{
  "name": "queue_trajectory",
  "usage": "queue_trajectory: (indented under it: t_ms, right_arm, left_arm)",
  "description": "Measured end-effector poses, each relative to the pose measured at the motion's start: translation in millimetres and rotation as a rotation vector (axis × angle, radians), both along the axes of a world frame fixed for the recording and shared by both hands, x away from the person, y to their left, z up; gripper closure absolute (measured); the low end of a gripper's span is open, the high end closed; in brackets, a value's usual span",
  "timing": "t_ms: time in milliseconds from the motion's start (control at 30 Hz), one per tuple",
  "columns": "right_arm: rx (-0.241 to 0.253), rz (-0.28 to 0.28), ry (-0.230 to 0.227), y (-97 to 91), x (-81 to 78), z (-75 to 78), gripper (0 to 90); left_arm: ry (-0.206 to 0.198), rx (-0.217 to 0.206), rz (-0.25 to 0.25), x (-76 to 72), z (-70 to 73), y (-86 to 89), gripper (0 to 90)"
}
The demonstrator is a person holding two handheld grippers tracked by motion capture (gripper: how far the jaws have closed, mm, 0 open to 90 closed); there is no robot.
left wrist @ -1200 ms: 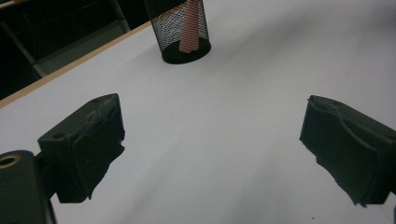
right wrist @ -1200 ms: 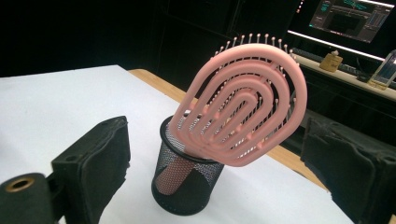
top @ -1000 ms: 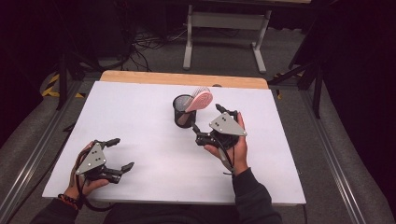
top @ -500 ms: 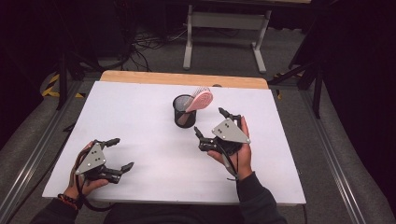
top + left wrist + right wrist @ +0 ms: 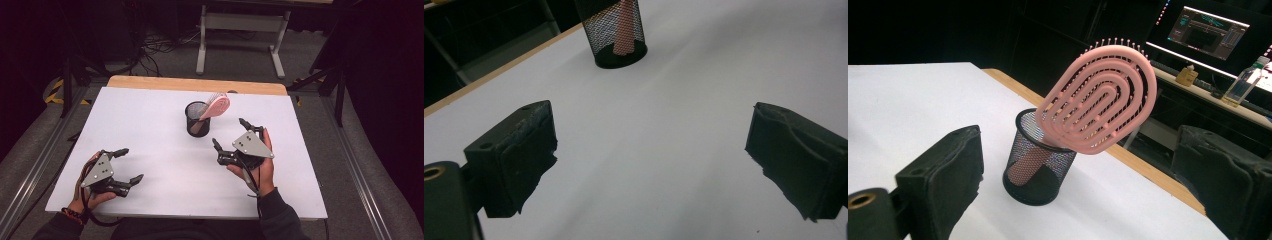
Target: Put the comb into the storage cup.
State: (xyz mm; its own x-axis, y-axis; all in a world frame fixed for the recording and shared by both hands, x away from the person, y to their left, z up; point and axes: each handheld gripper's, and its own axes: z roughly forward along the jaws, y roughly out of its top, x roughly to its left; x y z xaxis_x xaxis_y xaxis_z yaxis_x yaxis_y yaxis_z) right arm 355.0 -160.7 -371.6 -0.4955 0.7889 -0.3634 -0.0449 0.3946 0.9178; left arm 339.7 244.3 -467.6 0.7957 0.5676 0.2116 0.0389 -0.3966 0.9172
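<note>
Setting: dim room with cables and a metal stand on the grey floor beyond a white desk (image 5: 150, 125) with a wooden strip along its far edge.
Just changed: a second ago the right tool (image 5: 232, 137) sat close beside the cup; now it has drawn back toward the person and sits apart from it, empty.
Meaning: judging from that retreat, the brush has been dropped off and the placing looks finished.
Brush: one pink hairbrush (image 5: 216, 106), handle down inside the cup, head leaning out over the rim toward the right.
Cup: one black mesh cup (image 5: 196, 119), upright near the middle of the far half of the desk.
Right tool: jaws spread wide, nothing between them; its own camera looks straight at the hairbrush (image 5: 1100, 100) and cup (image 5: 1035, 167).
Left tool (image 5: 125, 165): jaws wide apart, holding nothing, resting low at the near left corner, unmoved.
Count: two tools, one brush, one cup.
</note>
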Motion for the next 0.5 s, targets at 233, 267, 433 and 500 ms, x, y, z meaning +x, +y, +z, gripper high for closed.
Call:
queue_trajectory:
  t_ms: [233,267,433,500]
  right_arm:
    - [-0.007,0.002,-0.005,-4.5,-7.0,-0.7,6.9]
    - [-0.006,0.002,-0.005,-5.0,-7.9,-0.9,6.9]
    - [-0.007,0.006,-0.009,-8.2,-12.3,-0.7,6.9]
    - [-0.015,0.006,-0.013,-8.7,-13.9,-0.7,6.9]
  left_arm:
    - [-0.002,0.002,-0.005,0.0,0.4,0.2,6.9]
    - [-0.001,0.002,-0.006,-0.1,0.5,0.2,6.9]
    - [-0.003,0.003,-0.005,-0.3,0.7,0.1,6.9]
    - [-0.004,0.004,-0.005,-0.2,0.7,0.1,6.9]
